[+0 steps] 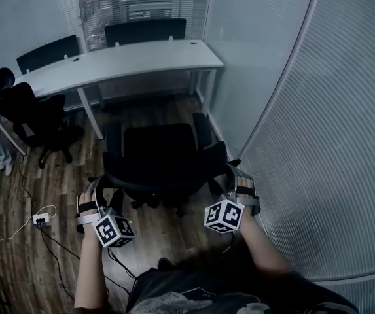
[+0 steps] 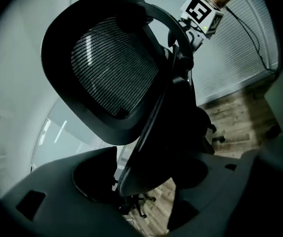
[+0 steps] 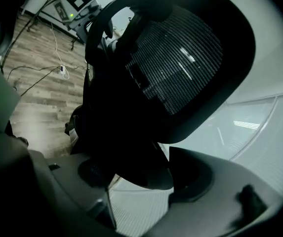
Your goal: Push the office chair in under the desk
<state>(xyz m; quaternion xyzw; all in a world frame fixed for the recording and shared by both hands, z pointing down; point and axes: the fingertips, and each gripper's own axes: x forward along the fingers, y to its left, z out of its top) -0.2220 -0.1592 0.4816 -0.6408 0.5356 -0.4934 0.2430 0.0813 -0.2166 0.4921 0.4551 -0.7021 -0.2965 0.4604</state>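
Office chair (image 1: 161, 156) sits well short of the desk (image 1: 128, 61), backrest (image 2: 114, 65) facing away from it. Left gripper (image 1: 102, 191) and right gripper (image 1: 234, 178) straddle the backrest's side edges, jaws spread, nothing pinched. They're set there, I'd judge, to shove it deskward.

Small office, by the look of it: a long white desk (image 1: 135, 61) is standing at 12 o'clock under a blinded window (image 1: 141, 5), and a black office chair (image 1: 164, 152) is sitting at centre, with more chairs (image 1: 27, 110) at 10 o'clock. A ribbed glass partition (image 1: 324, 142) is running along 3 o'clock, and a power strip (image 1: 41, 219) is lying on the floor at 8 o'clock.
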